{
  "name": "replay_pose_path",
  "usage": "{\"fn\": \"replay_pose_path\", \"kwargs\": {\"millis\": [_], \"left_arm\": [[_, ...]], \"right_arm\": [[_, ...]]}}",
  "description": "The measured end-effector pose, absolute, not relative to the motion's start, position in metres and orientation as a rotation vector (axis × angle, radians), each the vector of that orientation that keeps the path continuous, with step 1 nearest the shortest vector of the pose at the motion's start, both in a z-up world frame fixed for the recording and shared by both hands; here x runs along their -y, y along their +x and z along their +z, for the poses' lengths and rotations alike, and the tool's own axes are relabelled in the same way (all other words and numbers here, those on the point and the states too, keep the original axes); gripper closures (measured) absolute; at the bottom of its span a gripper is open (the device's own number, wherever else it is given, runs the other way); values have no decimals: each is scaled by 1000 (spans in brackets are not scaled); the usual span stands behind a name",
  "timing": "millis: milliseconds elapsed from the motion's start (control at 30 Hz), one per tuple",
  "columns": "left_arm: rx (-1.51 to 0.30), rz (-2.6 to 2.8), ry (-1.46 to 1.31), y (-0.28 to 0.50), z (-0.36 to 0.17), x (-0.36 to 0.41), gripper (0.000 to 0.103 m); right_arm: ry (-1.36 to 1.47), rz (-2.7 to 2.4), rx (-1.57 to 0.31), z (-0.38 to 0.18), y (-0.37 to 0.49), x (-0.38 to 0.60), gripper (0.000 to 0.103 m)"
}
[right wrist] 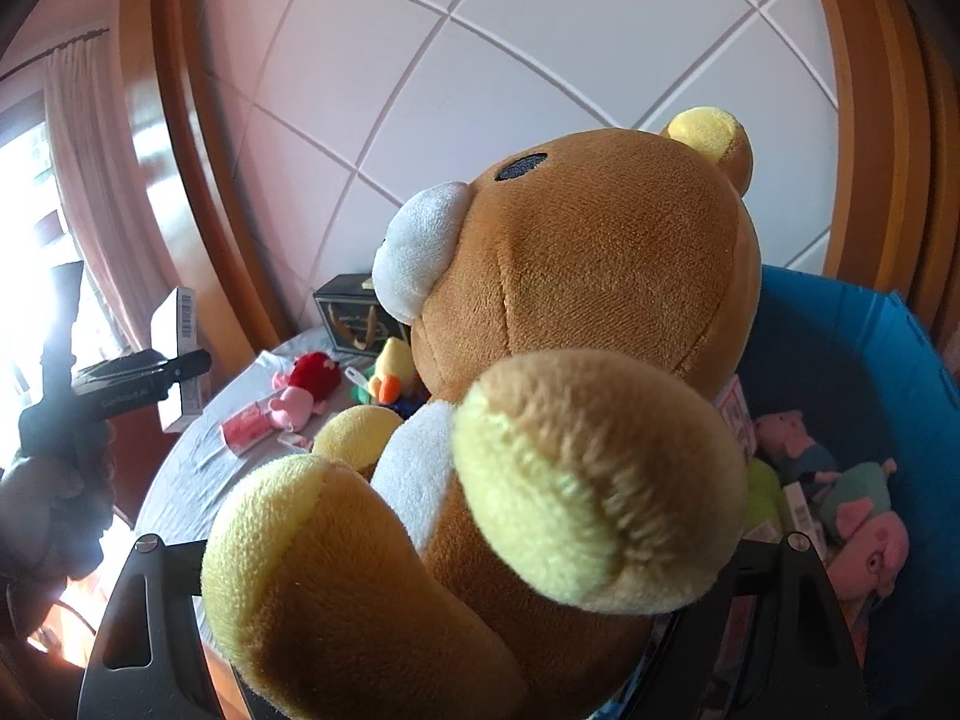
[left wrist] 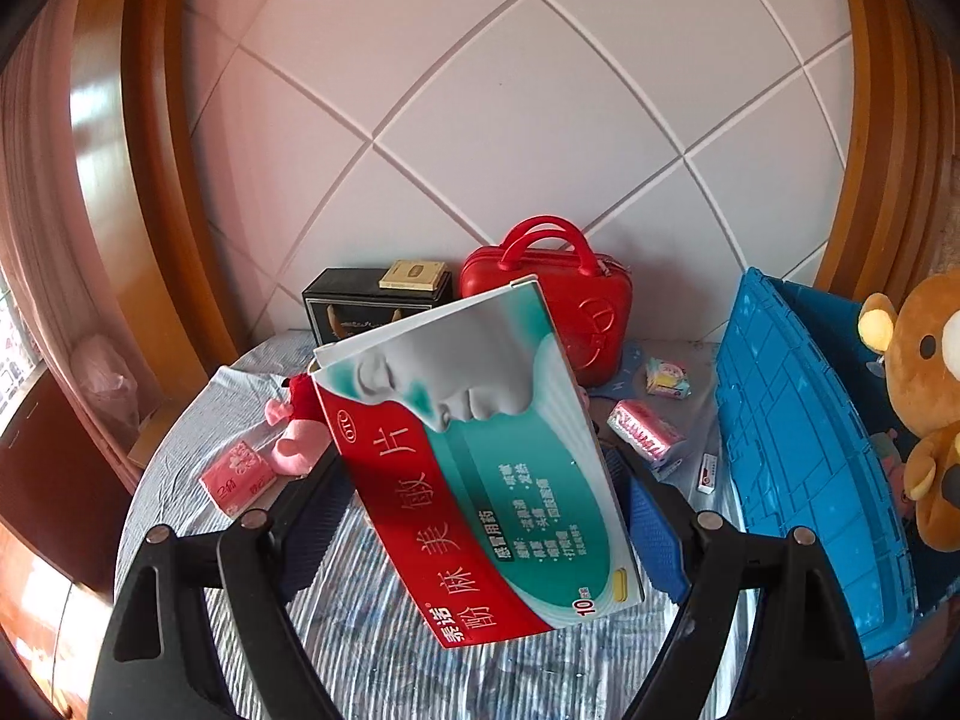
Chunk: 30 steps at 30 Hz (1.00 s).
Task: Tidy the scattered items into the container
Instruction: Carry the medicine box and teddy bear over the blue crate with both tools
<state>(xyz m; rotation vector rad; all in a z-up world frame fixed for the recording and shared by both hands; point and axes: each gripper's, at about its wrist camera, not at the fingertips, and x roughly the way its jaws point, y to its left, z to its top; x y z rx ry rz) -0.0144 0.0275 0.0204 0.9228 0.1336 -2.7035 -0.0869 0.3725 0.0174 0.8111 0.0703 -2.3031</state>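
My left gripper (left wrist: 480, 480) is shut on a large red, teal and white medicine box (left wrist: 474, 468) and holds it tilted above the striped cloth. It also shows in the right wrist view (right wrist: 183, 360). My right gripper (right wrist: 468, 630) is shut on a brown teddy bear (right wrist: 570, 360) that fills its view; the fingertips are hidden by the plush. The bear shows at the right edge of the left wrist view (left wrist: 924, 408), above the blue crate (left wrist: 798, 450). The crate's inside (right wrist: 870, 360) holds pig plushies (right wrist: 864, 516) and small boxes.
On the cloth lie a pink tissue pack (left wrist: 237, 477), a pink pig plush (left wrist: 297, 441), a pink wrapped packet (left wrist: 645, 429), a colourful small pack (left wrist: 666, 378) and a white eraser (left wrist: 708, 471). A red handbag (left wrist: 558, 300) and a black box (left wrist: 372, 300) stand at the wall.
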Motion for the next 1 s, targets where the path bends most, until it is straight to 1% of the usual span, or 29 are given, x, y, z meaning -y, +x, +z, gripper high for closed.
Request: {"fn": "replay_pose_path", "kwargs": {"millis": [467,667,1000], "left_arm": [[34,-2914,941,-77,52,-147,19],[111,-3007,981,-102,56,-203,19],[246,-3155,1028,-140,62,-287,19]], "right_arm": [[808,-2468,26,27,-109,-486,17],[835,-2528,67,21,-117,-535,17],[888,-2613,109,11,-133,-585,17]]}}
